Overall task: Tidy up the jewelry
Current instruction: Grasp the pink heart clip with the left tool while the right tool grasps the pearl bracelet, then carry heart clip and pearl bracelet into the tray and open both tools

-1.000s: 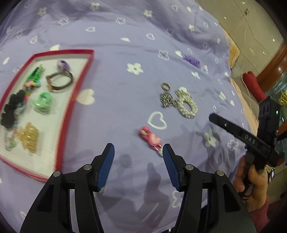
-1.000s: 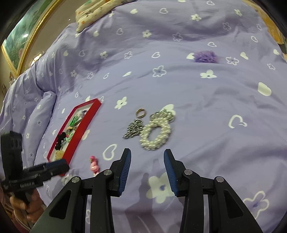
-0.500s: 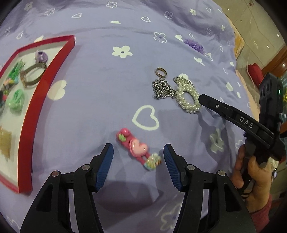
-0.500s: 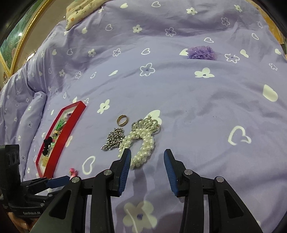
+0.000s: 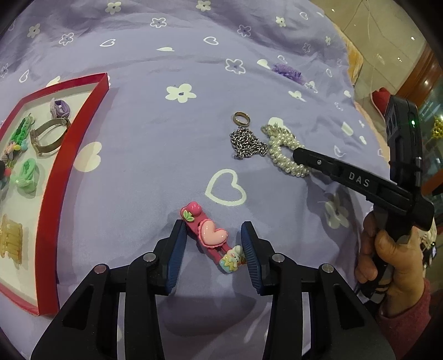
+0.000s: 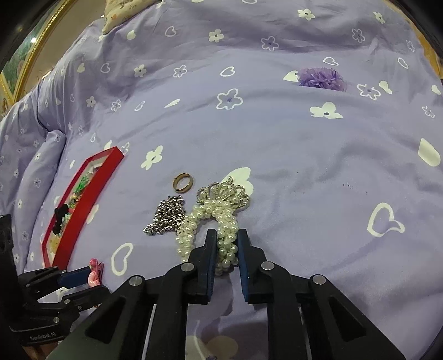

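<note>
A pink heart hair clip (image 5: 211, 235) lies on the purple bedspread between the fingers of my left gripper (image 5: 213, 243), which is open around it, the right finger touching its end. My right gripper (image 6: 225, 246) has closed on one strand of the pearl bracelet (image 6: 218, 218) with its silver crown charm; it also shows in the left wrist view (image 5: 285, 157). A silver chain (image 6: 166, 217) and a gold ring (image 6: 182, 182) lie just left of the pearls. The red tray (image 5: 69, 166) at the left holds several hair pieces and a bangle.
A purple fabric flower (image 6: 322, 79) lies far back on the bedspread (image 6: 304, 155). The bed's right edge and a tiled floor (image 5: 382, 36) show at the far right of the left wrist view. A pillow (image 6: 121, 11) lies at the far end.
Both grippers moved forward and down. The left one came around the pink clip and narrowed. The right one reached the pearl bracelet and closed on a strand.
</note>
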`<state>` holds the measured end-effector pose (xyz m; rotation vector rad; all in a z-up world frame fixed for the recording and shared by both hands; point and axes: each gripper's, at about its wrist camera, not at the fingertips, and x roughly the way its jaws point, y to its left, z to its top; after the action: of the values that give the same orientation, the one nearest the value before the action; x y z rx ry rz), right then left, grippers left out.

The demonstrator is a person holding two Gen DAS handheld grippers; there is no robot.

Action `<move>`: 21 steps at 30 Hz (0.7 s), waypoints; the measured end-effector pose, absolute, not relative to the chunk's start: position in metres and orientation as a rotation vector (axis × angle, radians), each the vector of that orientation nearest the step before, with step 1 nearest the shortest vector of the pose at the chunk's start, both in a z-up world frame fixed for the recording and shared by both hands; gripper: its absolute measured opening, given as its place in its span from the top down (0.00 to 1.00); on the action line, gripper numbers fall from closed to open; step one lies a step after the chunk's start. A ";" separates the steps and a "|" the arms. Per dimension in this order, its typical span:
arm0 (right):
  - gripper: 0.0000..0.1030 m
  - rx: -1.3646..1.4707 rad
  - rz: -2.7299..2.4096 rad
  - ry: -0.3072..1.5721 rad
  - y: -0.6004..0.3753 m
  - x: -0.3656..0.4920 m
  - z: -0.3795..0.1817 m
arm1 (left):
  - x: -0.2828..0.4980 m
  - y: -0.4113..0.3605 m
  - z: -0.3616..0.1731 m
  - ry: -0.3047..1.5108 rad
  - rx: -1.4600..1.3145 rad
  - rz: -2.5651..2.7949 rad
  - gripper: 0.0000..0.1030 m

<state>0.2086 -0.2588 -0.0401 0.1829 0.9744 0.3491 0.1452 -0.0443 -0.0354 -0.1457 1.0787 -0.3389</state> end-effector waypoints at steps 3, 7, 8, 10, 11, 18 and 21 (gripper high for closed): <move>0.87 0.196 0.375 0.953 -0.257 0.198 -0.031 | 0.142 -0.040 -0.031 1.063 -0.157 -0.347 0.63; 0.87 0.217 0.411 0.929 -0.251 0.184 -0.019 | 0.138 -0.033 -0.023 1.039 -0.172 -0.352 0.63; 0.87 0.219 0.420 0.923 -0.249 0.181 -0.015 | 0.137 -0.032 -0.020 1.032 -0.175 -0.353 0.63; 0.87 0.222 0.437 0.914 -0.245 0.175 -0.009 | 0.135 -0.027 -0.015 1.018 -0.183 -0.352 0.63; 0.87 0.222 0.445 0.910 -0.243 0.173 -0.006 | 0.134 -0.025 -0.013 1.012 -0.187 -0.351 0.63; 0.87 0.208 0.508 0.886 -0.220 0.164 0.011 | 0.127 -0.005 -0.002 0.979 -0.208 -0.325 0.63; 0.87 0.201 0.535 0.879 -0.208 0.163 0.017 | 0.123 0.008 0.003 0.965 -0.220 -0.307 0.63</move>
<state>0.1629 -0.2079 0.0171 0.2011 0.8791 0.5346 0.1232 0.0078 0.0025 -0.2196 0.9648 -0.3069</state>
